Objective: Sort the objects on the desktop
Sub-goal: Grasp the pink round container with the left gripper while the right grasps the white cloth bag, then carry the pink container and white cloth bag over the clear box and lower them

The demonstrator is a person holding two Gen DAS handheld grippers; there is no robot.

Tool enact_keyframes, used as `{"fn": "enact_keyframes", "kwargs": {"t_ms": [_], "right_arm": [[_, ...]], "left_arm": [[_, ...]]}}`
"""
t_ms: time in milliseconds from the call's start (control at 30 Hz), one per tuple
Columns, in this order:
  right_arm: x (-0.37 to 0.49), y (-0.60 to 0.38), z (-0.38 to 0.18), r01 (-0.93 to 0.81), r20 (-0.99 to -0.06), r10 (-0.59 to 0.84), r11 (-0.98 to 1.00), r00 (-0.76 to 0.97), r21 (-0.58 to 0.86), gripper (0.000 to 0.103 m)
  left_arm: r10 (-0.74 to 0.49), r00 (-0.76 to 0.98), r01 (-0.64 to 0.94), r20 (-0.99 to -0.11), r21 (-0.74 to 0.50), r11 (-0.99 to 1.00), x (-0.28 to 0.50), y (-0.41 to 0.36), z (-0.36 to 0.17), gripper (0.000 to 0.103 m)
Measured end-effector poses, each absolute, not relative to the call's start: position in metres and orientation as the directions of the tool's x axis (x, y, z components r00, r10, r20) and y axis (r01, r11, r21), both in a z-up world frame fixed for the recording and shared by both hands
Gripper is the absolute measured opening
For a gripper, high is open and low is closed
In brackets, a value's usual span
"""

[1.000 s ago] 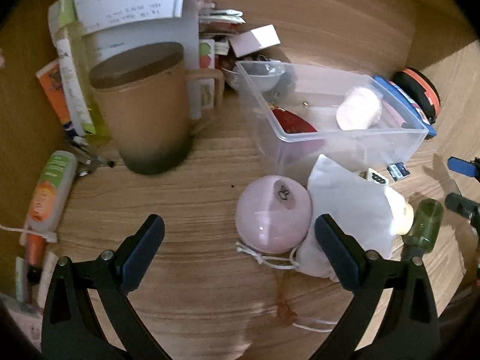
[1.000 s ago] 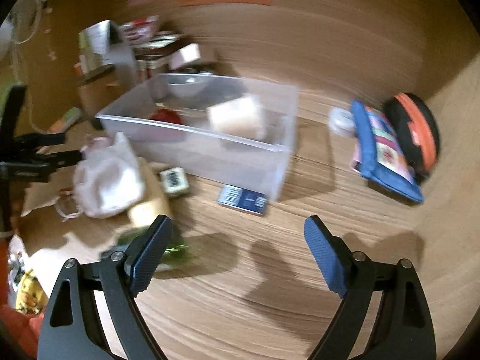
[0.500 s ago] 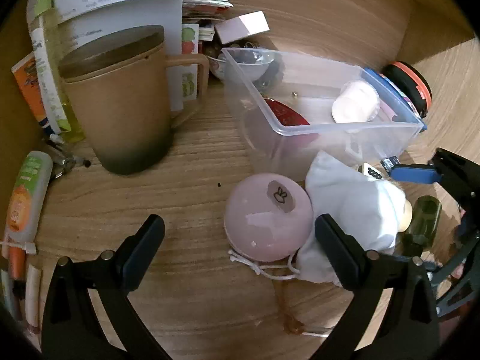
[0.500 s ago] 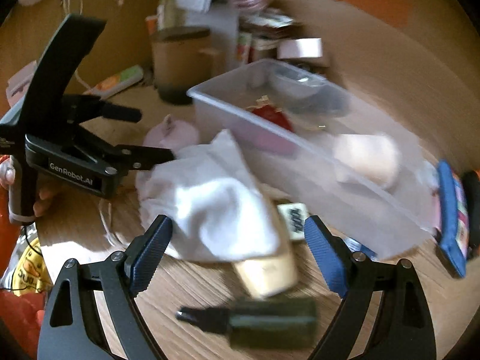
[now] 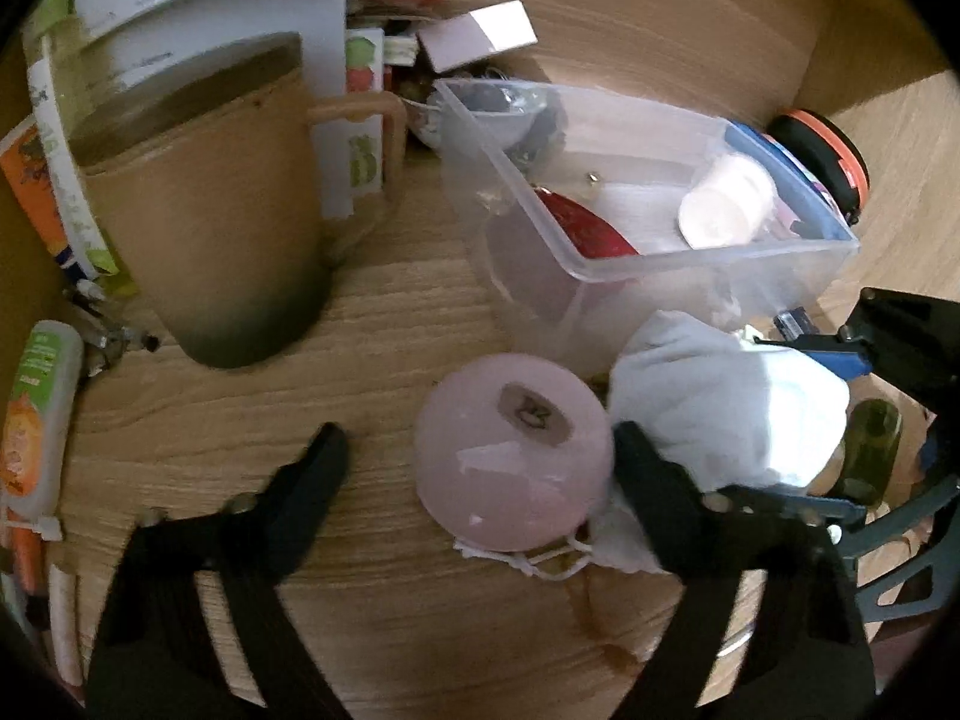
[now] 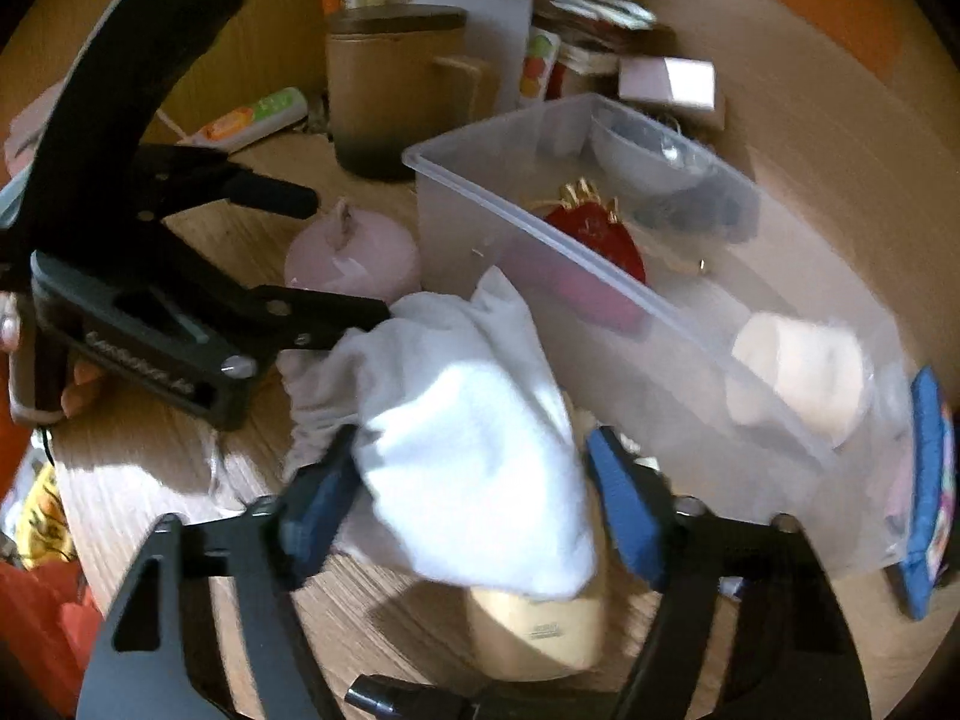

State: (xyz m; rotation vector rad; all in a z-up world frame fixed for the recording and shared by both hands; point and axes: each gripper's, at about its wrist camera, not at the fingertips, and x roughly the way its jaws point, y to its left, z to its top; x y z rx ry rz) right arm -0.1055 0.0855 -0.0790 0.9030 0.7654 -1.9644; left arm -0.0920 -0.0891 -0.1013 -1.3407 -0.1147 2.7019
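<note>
The white cloth pouch [image 6: 474,468] covers most of a cream-coloured bottle [image 6: 540,630], so only the bottle's lower end shows beneath it, and a dark green bottle [image 5: 870,450] is half hidden behind the pouch in the left wrist view. In the right wrist view the bottom edge cuts off a dark cap and neck, too blurred to tie to either bottle. The clear plastic bin [image 6: 600,276] blurs what lies inside: a red pouch [image 6: 600,234] and a pale roll [image 6: 804,372] can be made out, while the glassy bowl shape behind the far wall stays unclear.

The right tool [image 6: 474,498] is spread wide, its blue pads on either side of the white pouch — whether they touch the cloth cannot be told. The left tool [image 5: 474,462] is also spread, with the pink round case [image 5: 516,450] between its fingers and close to the right-hand one; the case sits on the counter [image 5: 360,324] touching the pouch, just in front of the bin.

The counter is light wood grain, crowded at the back with a brown lidded mug [image 5: 204,210], a tube [image 5: 42,414], boxes and papers — a wooden wall rises behind, with an orange strip partly out of frame. A blue patterned pouch [image 6: 930,480] lies beside the bin's far end.
</note>
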Motion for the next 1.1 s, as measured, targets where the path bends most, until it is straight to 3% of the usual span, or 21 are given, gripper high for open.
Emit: {"fn": "enact_keyframes", "kwargs": {"t_ms": [100,200,400,700,1100], "right_arm": [[-0.104,0.082,-0.076,0.858,-0.803,-0.429,-0.479,-0.414,-0.186,0.044],[-0.108,0.089,-0.065,0.854,-0.794,-0.471,-0.507,-0.386,-0.114,0.032],[-0.103,0.093,-0.058,0.849,-0.786,-0.494,-0.523,-0.371,-0.072,0.021],[-0.089,0.106,-0.043,0.848,-0.757,-0.533,-0.527,-0.379,-0.053,0.019],[-0.081,0.133,-0.019,0.816,-0.703,-0.559,-0.576,-0.441,-0.054,0.019]], "left_arm": [[0.167,-0.606,-0.098,-0.778,-0.135,-0.986,-0.089,-0.088,-0.101,0.064],[0.157,-0.615,-0.097,-0.773,-0.124,-0.988,-0.087,-0.087,-0.100,0.064],[0.149,-0.637,-0.090,-0.757,-0.119,-0.989,-0.079,-0.087,-0.096,0.064],[0.205,-0.674,-0.096,-0.709,-0.191,-0.977,-0.055,-0.100,-0.073,0.064],[0.222,-0.706,-0.167,-0.672,-0.146,-0.975,-0.058,-0.072,-0.039,0.063]]}}
